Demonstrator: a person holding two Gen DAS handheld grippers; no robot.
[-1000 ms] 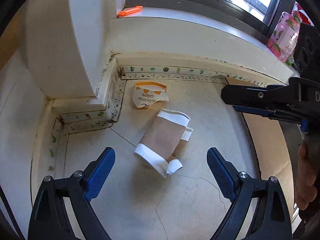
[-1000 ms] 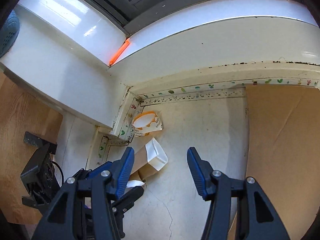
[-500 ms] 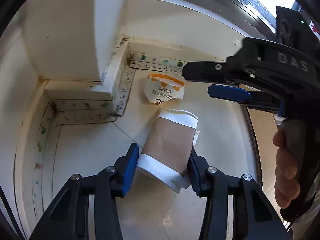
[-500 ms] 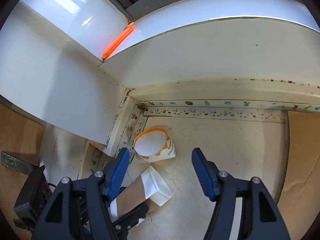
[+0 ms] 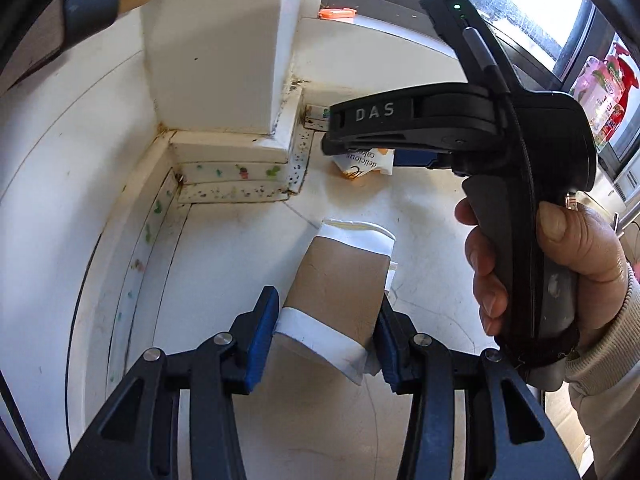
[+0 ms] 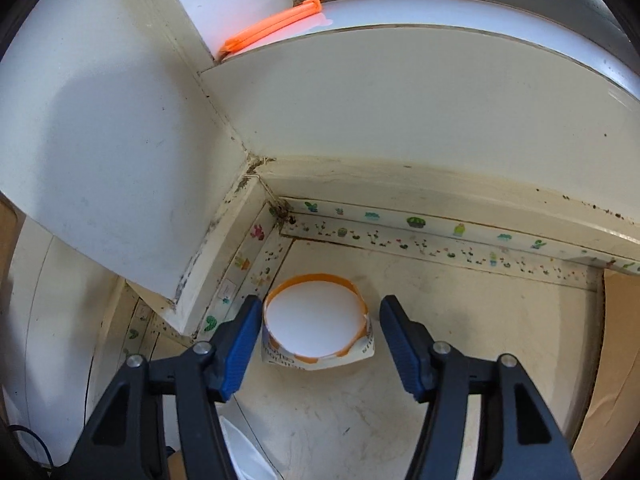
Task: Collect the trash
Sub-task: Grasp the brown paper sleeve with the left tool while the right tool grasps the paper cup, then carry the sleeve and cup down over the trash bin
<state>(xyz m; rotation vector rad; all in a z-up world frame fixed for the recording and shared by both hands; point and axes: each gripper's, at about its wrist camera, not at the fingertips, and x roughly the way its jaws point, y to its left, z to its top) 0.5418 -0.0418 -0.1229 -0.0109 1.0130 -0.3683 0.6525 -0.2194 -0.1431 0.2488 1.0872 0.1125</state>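
Gripping the flattened brown paper cup [image 5: 340, 276] at lower centre of the left wrist view, the left claw [image 5: 326, 338] has both blue pads pressed on its white-rimmed end, on the floor [image 5: 424, 208]. In the right wrist view, the right claw [image 6: 316, 346] is closing around the orange-rimmed cake cup [image 6: 316, 320] at centre frame, pads not yet touching it. To do this well, I'd keep the pads level with the cup's wall, clear of the skirting [image 6: 240, 264] at left, and squeeze gently so the thin paper doesn't slip out.
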